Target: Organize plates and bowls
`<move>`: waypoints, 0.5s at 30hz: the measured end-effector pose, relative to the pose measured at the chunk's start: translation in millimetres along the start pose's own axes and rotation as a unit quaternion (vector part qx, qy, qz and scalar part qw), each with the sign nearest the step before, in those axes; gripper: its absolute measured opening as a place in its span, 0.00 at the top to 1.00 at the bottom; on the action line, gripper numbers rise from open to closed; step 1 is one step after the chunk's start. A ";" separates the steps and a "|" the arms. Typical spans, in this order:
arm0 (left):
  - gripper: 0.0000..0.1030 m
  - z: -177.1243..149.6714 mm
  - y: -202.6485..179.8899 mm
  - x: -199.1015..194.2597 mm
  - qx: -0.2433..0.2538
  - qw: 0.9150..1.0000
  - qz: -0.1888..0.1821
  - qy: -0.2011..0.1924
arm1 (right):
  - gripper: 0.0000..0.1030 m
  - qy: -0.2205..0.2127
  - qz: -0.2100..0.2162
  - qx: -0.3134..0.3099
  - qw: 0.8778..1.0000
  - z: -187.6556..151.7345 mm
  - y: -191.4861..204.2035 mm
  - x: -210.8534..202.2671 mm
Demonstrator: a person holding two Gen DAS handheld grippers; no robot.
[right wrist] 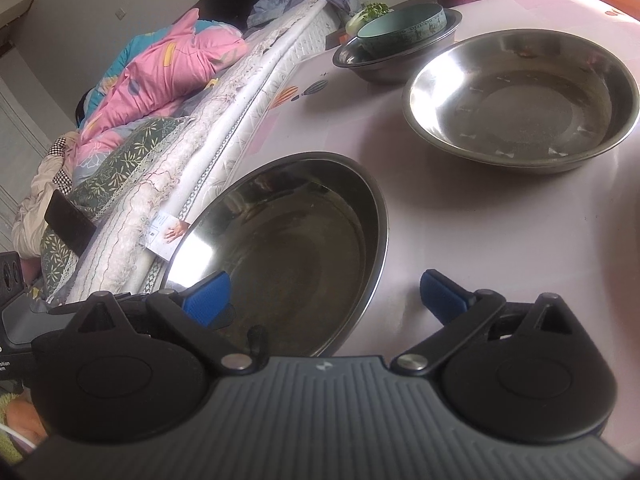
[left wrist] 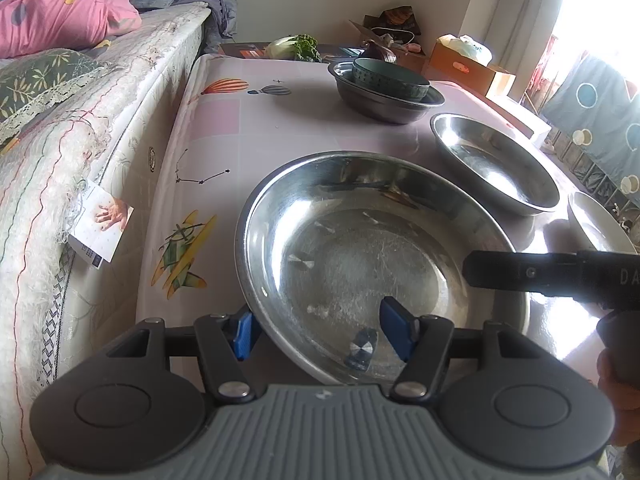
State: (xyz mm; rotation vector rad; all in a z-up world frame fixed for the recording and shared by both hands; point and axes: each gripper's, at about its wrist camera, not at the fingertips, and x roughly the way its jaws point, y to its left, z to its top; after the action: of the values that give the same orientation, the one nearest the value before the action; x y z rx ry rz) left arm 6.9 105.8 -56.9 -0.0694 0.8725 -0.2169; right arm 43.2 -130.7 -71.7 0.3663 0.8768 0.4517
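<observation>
Straddling: our left gripper [left wrist: 320,330] jaws open astride the big steel bowl [left wrist: 360,240] near rim, bowl upright.
Right gripper [right wrist: 324,292]: jaws wide open, empty.
Room: bare worktop [right wrist: 460,220] beside us.

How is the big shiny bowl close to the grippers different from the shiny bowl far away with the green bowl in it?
The near steel bowl looks wider and shallower; the far steel bowl looks smaller and deeper, though distance may exaggerate that. The near one is empty, while the far one holds a green bowl. The near one's rim sits between the left gripper's fingers; nothing touches the far one. Both are round, shiny metal and stand upright on the pink tablecloth.
</observation>
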 end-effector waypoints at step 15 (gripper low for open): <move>0.44 5.9 5.5 3.7 -0.013 1.000 0.018 -0.008 | 0.11 -0.010 -0.021 0.006 1.000 6.5 -9.5 -6.6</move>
State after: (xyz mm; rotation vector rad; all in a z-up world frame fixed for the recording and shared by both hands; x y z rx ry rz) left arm 14.6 110.2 -56.7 -0.0788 0.8608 -0.1714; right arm 46.9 -142.9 -68.2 0.3621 0.8674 0.4033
